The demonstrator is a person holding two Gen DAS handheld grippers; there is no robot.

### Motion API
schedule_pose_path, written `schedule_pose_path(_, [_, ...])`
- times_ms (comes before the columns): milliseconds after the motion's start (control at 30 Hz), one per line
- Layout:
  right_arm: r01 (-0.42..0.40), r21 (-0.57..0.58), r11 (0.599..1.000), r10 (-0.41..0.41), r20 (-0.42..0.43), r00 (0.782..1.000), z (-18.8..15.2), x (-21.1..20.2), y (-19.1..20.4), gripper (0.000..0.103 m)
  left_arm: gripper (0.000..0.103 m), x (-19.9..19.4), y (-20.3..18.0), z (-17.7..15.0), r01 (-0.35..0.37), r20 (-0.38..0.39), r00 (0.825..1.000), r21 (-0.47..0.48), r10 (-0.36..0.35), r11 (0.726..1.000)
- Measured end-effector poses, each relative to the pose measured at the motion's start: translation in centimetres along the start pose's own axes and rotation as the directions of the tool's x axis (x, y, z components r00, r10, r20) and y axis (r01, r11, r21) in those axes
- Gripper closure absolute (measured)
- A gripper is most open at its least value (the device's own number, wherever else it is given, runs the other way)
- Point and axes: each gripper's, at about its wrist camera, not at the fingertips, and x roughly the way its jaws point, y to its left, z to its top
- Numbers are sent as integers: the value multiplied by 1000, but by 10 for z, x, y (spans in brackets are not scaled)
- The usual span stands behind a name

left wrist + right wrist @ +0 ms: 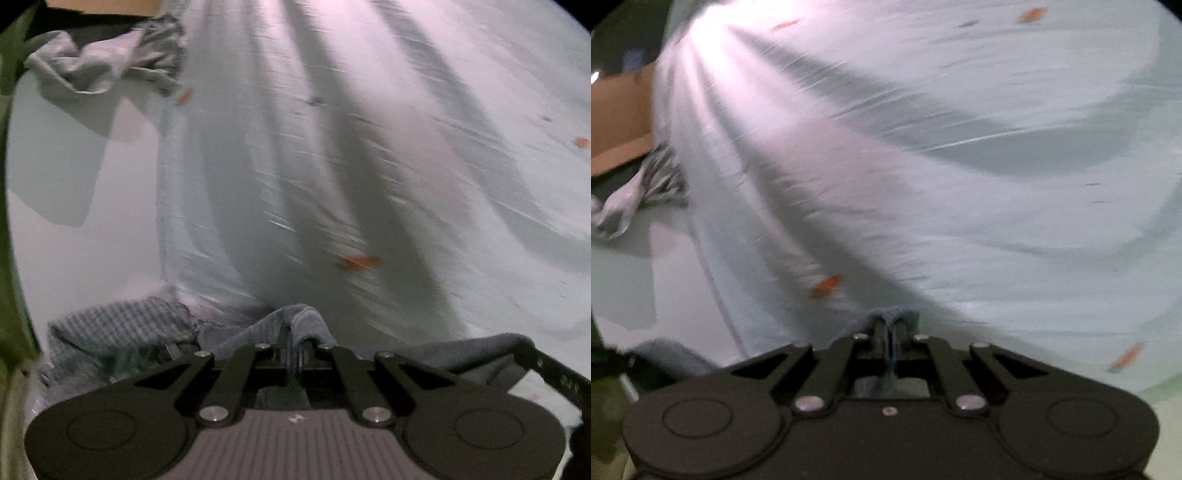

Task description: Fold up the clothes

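Observation:
A large white garment [332,166] with small orange marks spreads away from both grippers and is blurred by motion. In the left wrist view my left gripper [295,345] is shut on a blue-grey folded edge [304,319] of this garment. The same edge runs right to a black bar [554,369] at the frame's side. In the right wrist view my right gripper [888,341] is shut on the blue-grey edge [894,314], and the white garment [923,166] fans out ahead in long folds.
A crumpled grey-white cloth [107,62] lies at the far left, also seen as the crumpled cloth [635,199]. A blue checked cloth [118,328] sits near my left gripper. Brown cardboard [620,122] stands behind. The pale table top [74,221] shows at left.

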Motion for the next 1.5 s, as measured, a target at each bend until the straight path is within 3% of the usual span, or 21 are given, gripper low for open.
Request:
schedule_pose_path(200, [189, 29, 981, -190, 17, 982, 7, -48, -100, 101, 97, -2, -66, -53, 93, -147, 985, 14, -90, 996])
schedule_pose_path(300, [316, -15, 949, -315, -118, 942, -8, -45, -148, 97, 87, 7, -84, -85, 90, -268, 960, 14, -83, 996])
schedule_pose_path(367, [378, 20, 926, -366, -214, 906, -26, -47, -179, 87, 74, 8, -87, -102, 75, -321, 945, 14, -67, 997])
schedule_pose_path(433, [410, 69, 909, -382, -251, 889, -41, -55, -197, 65, 66, 7, -82, -113, 43, -345, 938, 25, -32, 999])
schedule_pose_path(467, [420, 85, 904, -385, -269, 883, -48, -59, -203, 62, 61, 6, -80, -118, 27, -356, 934, 31, -14, 999])
schedule_pose_path(600, [421, 100, 902, -367, -336, 867, -74, -64, -208, 52, 42, 13, -58, -126, -67, -393, 917, 30, 73, 997])
schedule_pose_path(833, [345, 45, 938, -295, -423, 857, -108, -26, -170, 37, 33, 44, -2, -123, -200, -465, 866, 19, 186, 980])
schedule_pose_path(933, [334, 18, 942, -289, -461, 839, -125, -5, -155, 32, 31, 61, 22, -125, -231, -495, 845, 4, 203, 973])
schedule_pose_path(1033, [337, -29, 941, -303, -513, 803, -148, 14, -144, 28, 30, 84, 46, -127, -260, -530, 822, -29, 206, 965])
schedule_pose_path(1100, [348, -44, 937, -312, -555, 771, -163, 24, -139, 28, 30, 103, 65, -131, -281, -554, 808, -67, 199, 957])
schedule_pose_path(1200, [405, 105, 908, -259, -618, 742, -179, 32, -148, 28, 30, 131, 85, -135, -292, -595, 785, -114, 170, 950])
schedule_pose_path(1267, [436, 244, 866, -192, -642, 742, -185, 35, -159, 28, 30, 150, 93, -136, -283, -623, 769, -133, 142, 950])
schedule_pose_path(1367, [476, 380, 793, -142, -645, 751, -193, 38, -172, 29, 31, 174, 101, -142, -238, -643, 760, -138, 96, 961])
schedule_pose_path(1400, [487, 398, 778, -139, -646, 751, -195, 40, -175, 36, 33, 180, 103, -145, -232, -651, 755, -148, 82, 961])
schedule_pose_path(1433, [495, 402, 770, -142, -649, 747, -196, 42, -179, 50, 36, 185, 106, -147, -231, -660, 748, -160, 70, 960])
schedule_pose_path(1500, [507, 408, 759, -140, -658, 739, -196, 46, -186, 65, 57, 192, 110, -150, -224, -670, 742, -199, 34, 954])
